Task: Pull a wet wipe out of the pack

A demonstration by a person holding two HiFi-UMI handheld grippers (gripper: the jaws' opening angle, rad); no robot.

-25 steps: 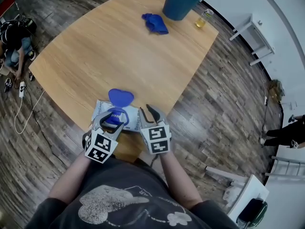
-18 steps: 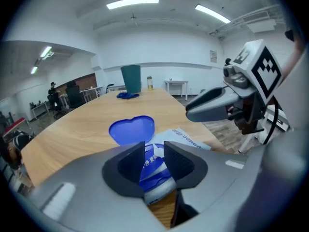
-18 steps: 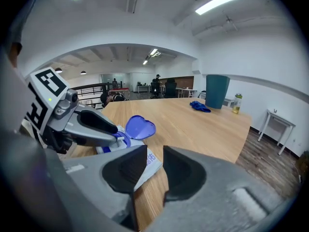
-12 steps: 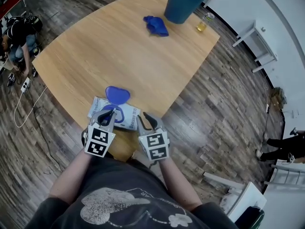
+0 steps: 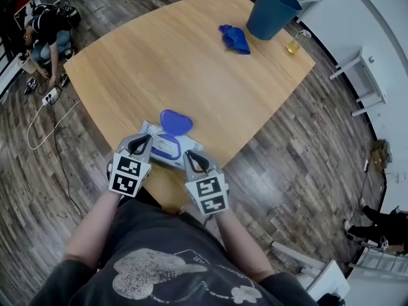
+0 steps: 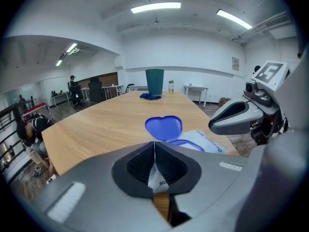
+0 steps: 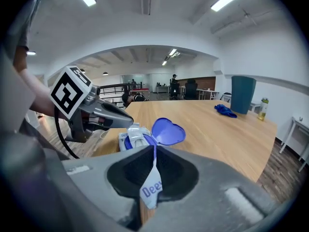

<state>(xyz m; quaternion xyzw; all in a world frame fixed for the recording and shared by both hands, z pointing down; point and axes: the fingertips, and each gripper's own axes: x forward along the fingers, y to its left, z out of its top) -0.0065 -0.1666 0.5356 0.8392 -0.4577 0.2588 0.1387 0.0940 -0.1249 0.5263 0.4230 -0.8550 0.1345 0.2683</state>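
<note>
Head / table [image 5: 159, 69]: light wood. Near corner sits right under both grippers, rest of top wide open.
Head / pack [image 5: 185, 149]: flat by near corner, blue lid [image 5: 176, 121] flipped up & back.
Head / L gripper [image 5: 138, 145]: at pack's left end, close to table's left edge.
Head / R gripper [image 5: 193, 162]: at pack's right end, close to table's right edge.
Head / far end: cloth [image 5: 236, 38], bin [image 5: 273, 10], bottle [image 5: 294, 43] grouped by far corner, well apart from pack.
Head / floor [image 5: 306, 139]: wood boards open to the right. Off the left edge a person [image 5: 46, 30] crouches among cables [image 5: 38, 129].
L view / jaws: just been closing, now shut on pack's white film. A printed scrap shows between the pads.
L view / only here: lid seen face-on just past the jaws. R gripper's shut tip hangs at right, beside the pack. Bin stands behind cloth.
R view / jaws: just been closing too, now clamped on film. Blue print hangs below the pads.
R view / only here: white fold [image 7: 135, 131] stands at pack's opening, just by L gripper's tip. Wipe or film, can't tell.
R view / edges: table's right edge runs off toward bin & bottle.
</note>
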